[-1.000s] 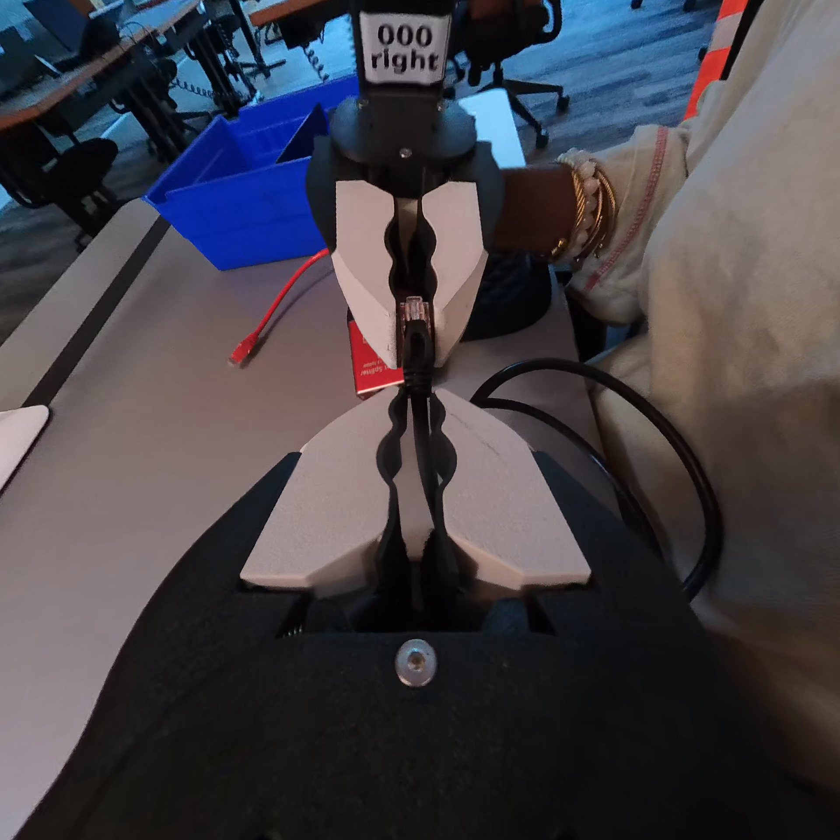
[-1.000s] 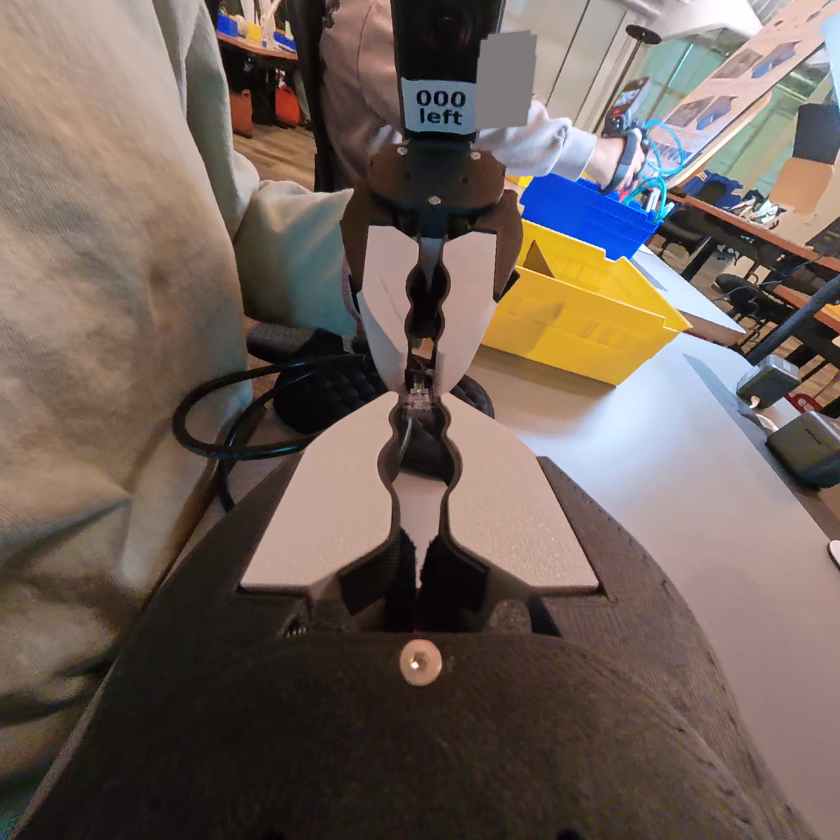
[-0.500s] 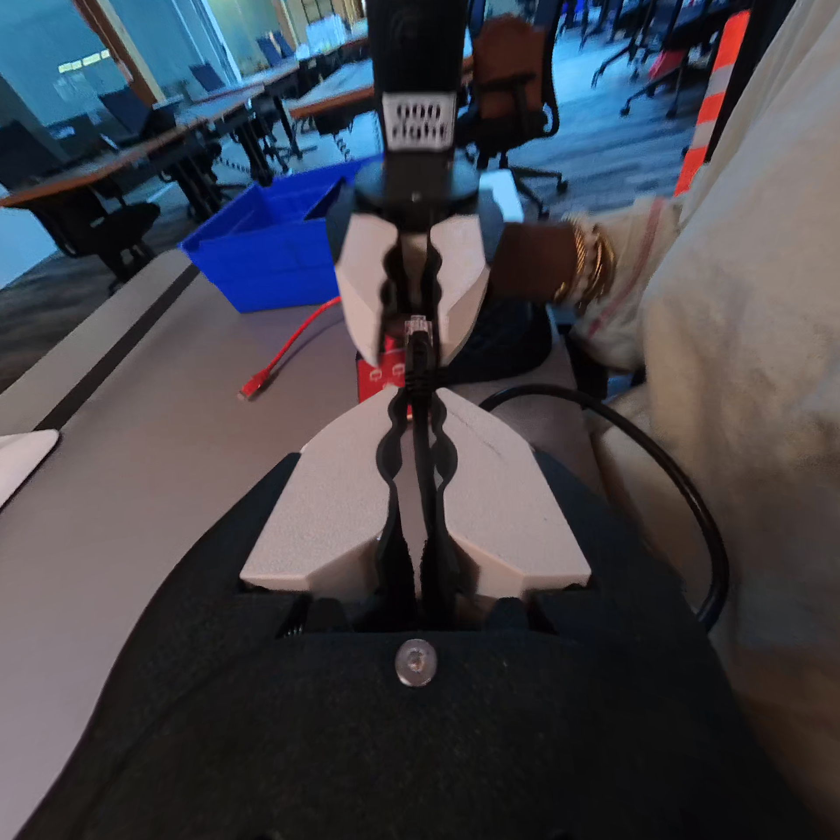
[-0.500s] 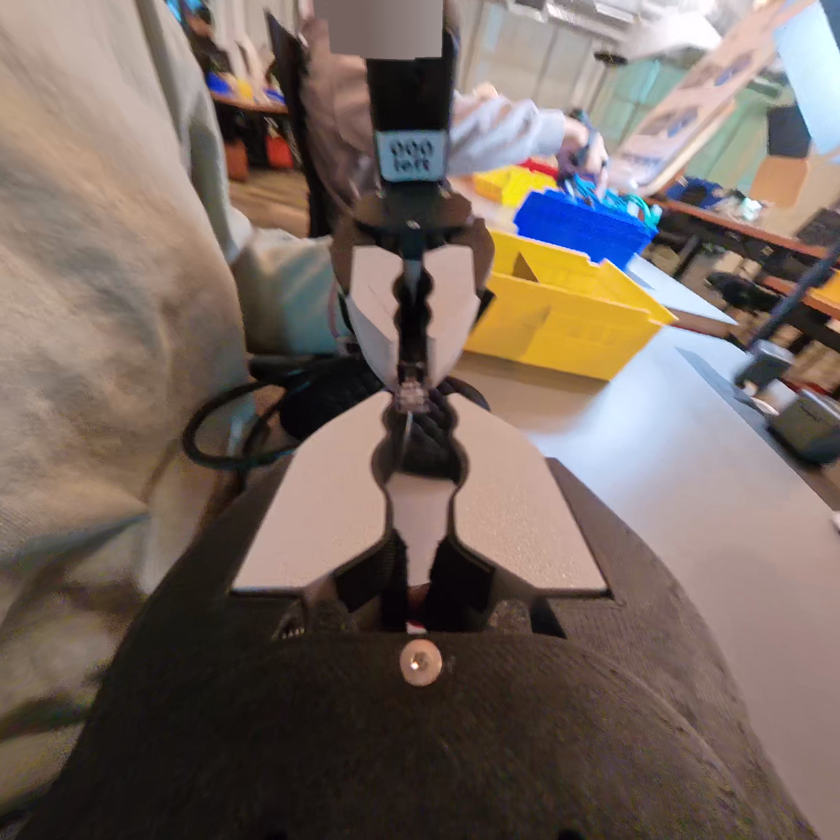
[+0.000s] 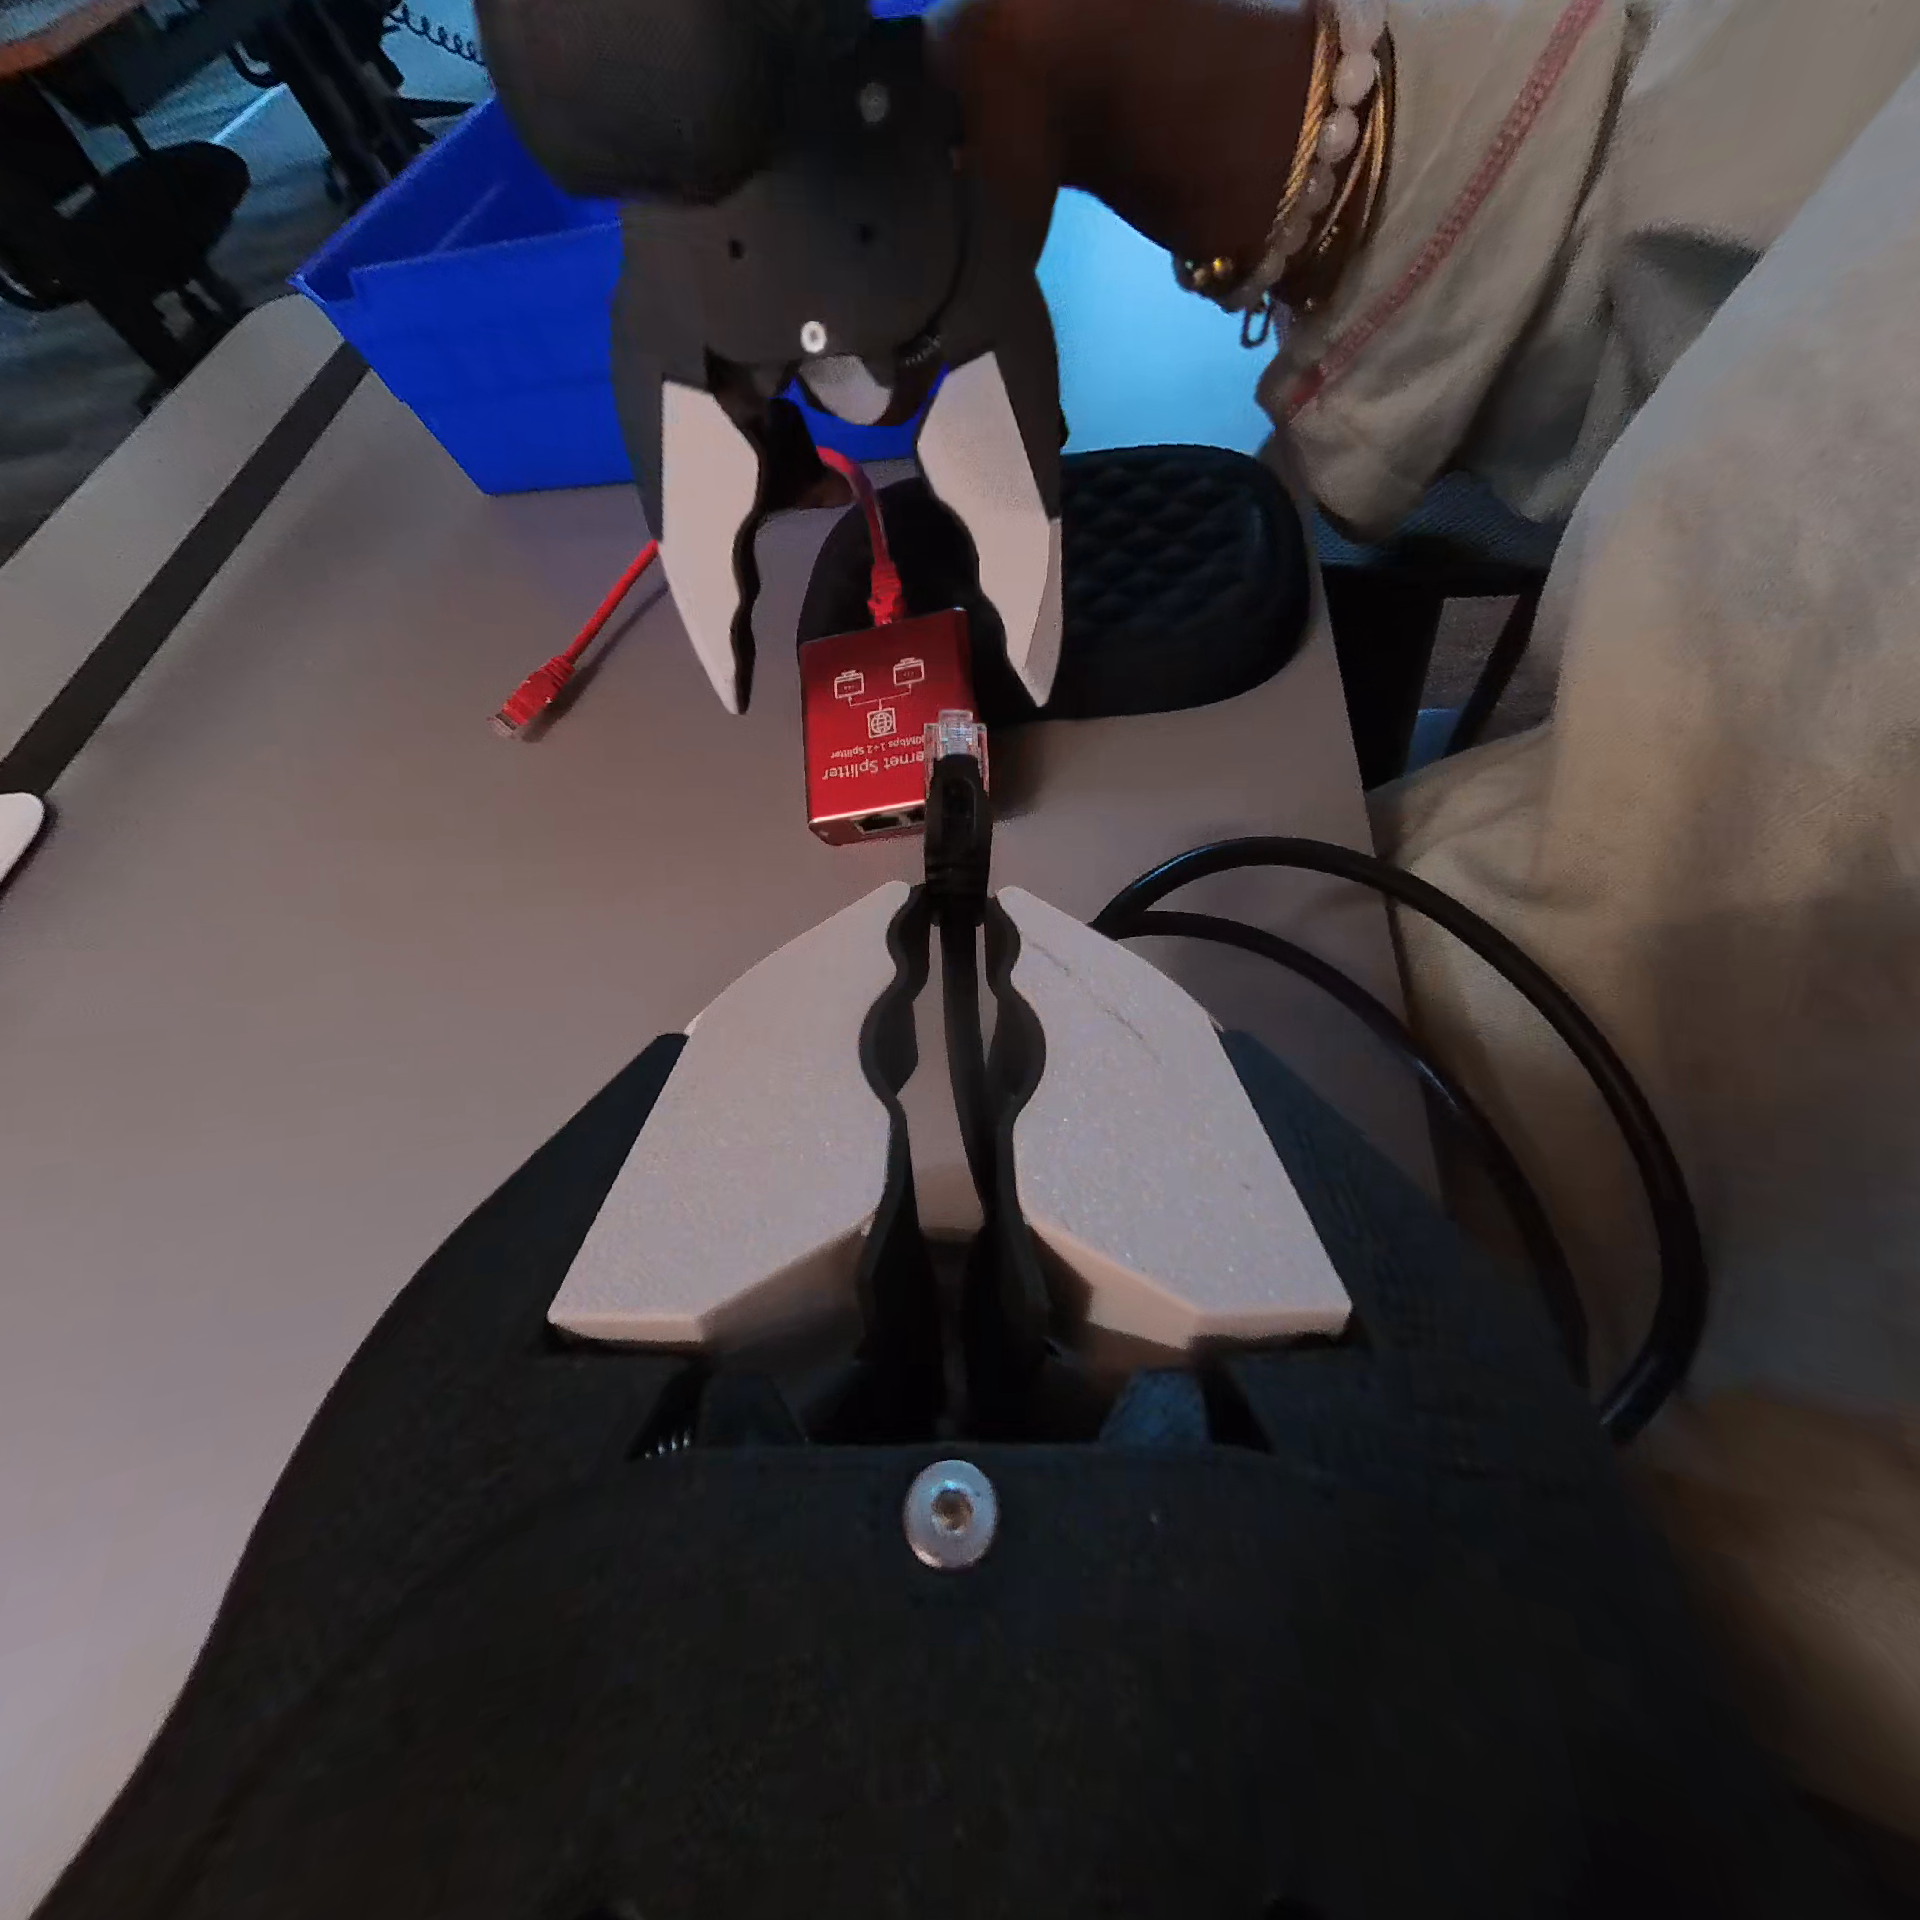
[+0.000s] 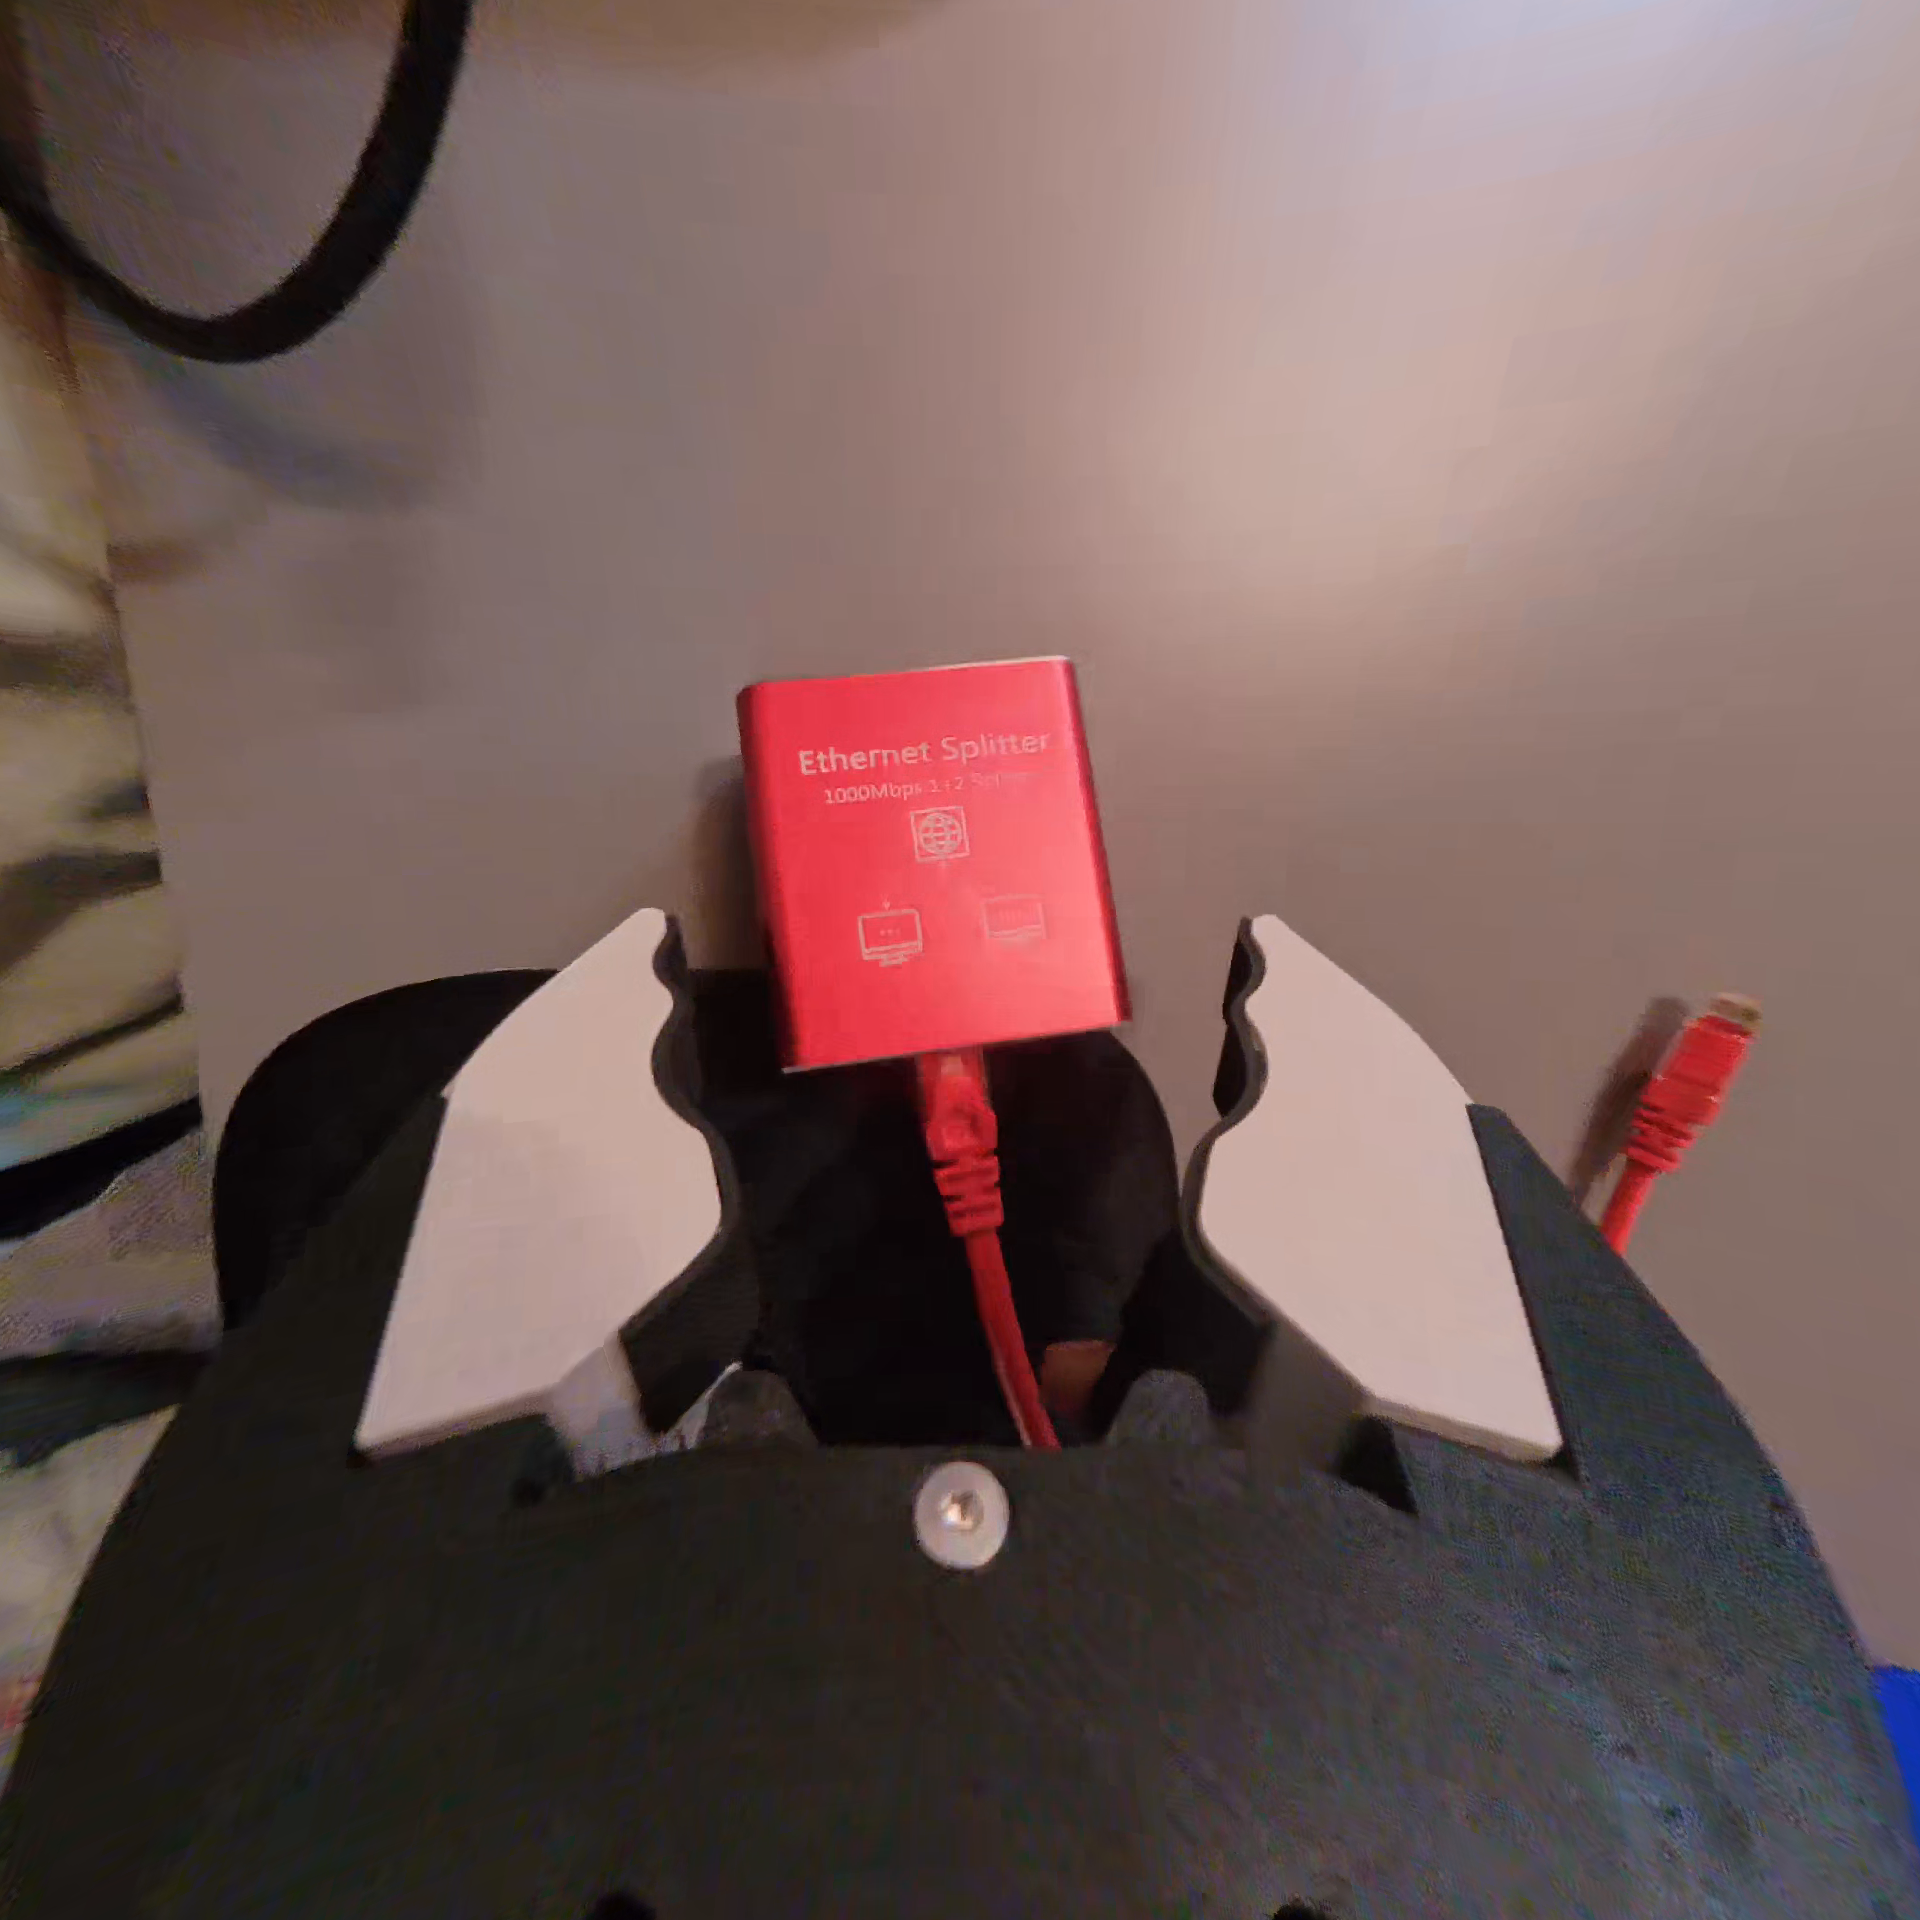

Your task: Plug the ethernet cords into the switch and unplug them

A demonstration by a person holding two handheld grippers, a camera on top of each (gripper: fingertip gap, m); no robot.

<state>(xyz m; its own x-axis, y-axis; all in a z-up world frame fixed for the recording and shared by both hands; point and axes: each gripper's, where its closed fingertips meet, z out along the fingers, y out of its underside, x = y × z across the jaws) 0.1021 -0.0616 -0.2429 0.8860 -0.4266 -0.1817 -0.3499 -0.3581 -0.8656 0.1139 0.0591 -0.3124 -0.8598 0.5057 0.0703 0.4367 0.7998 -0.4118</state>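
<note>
**A:** Since a second before, the right tongs had let go of the black cord's plug and swung down over the red switch, spread wide and empty. The left tongs stayed pinched on the black cord just behind its boot, the clear plug poking forward above the switch's near end.

**B:** Where was everything lying?

**A:** On the grey counter, near the person's edge of it. One red cord was already seated in the switch's far end; its other plug lay loose on the counter, apart from the switch. A blue bin stood behind.

**B:** How should the insertion have gone?

**A:** I'd judge the right tongs needed to close across the switch's sides first, to stop it sliding. Then the left should have dropped the plug level with a near port, squared it, and pushed straight in until it latched.

**B:** Anything unclear?

**A:** The plug's latch tab side couldn't be made out. The near ports showed only as small dark openings, partly behind the black boot. In the right wrist view they were out of sight altogether, and that picture was blurred.
</note>
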